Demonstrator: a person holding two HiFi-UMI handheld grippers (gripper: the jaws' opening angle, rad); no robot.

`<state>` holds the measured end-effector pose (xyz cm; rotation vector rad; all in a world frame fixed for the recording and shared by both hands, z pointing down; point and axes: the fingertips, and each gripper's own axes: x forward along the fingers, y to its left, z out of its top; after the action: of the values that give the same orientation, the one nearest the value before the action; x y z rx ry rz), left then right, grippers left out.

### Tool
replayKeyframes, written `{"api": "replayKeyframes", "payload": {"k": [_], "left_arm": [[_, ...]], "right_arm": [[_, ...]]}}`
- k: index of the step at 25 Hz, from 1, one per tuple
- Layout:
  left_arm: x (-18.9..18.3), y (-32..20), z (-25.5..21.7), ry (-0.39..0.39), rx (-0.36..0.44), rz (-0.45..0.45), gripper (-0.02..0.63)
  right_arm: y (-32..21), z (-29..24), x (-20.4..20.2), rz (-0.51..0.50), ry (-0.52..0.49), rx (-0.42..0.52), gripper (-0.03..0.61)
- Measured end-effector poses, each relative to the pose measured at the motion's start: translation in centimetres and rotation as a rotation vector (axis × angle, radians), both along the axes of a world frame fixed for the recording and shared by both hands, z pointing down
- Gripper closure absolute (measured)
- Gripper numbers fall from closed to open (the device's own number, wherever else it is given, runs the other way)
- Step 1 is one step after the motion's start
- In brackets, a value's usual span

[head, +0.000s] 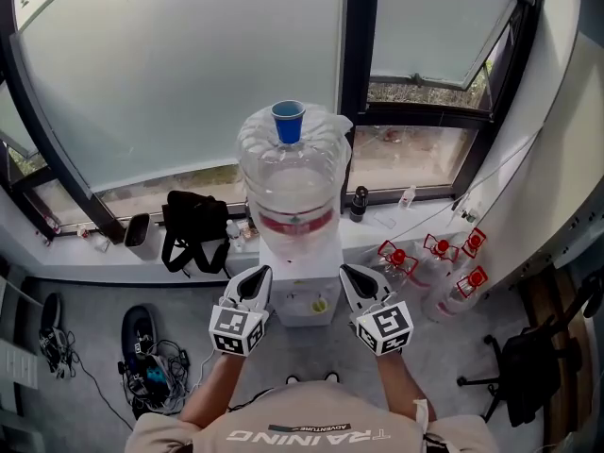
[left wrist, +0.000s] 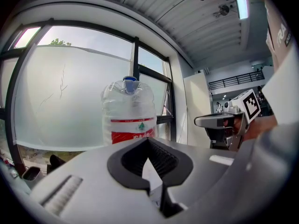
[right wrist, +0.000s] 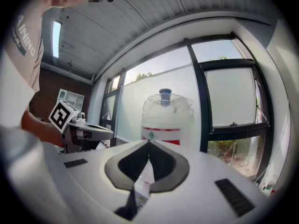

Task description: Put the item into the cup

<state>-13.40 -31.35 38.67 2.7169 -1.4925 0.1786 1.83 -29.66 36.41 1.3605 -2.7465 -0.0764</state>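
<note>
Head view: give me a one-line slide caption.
Left tool and right tool, both shut, face a water bottle topped by a blue cup.

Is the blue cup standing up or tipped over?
Standing up: the blue cup sits on top of the big water bottle, its open mouth facing up.

Blue cup [head: 288,121] atop the water bottle [head: 293,182]: interior too small for me to tell any contents. Dispenser [head: 307,302]: upper part hidden under the bottle. Small articles along the windowsill [head: 425,221]: too small to identify. My torso: cut off by the bottom edge.
</note>
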Motion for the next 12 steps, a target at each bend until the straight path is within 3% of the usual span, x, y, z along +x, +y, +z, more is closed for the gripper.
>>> {"api": "replayKeyframes", "payload": {"k": [12], "left_arm": [[0.5, 0.0, 1.4, 0.018, -0.025, 0.014, 0.606]], "right_arm": [[-0.4, 2.6, 0.2, 0.004, -0.003, -0.055, 0.566]]}}
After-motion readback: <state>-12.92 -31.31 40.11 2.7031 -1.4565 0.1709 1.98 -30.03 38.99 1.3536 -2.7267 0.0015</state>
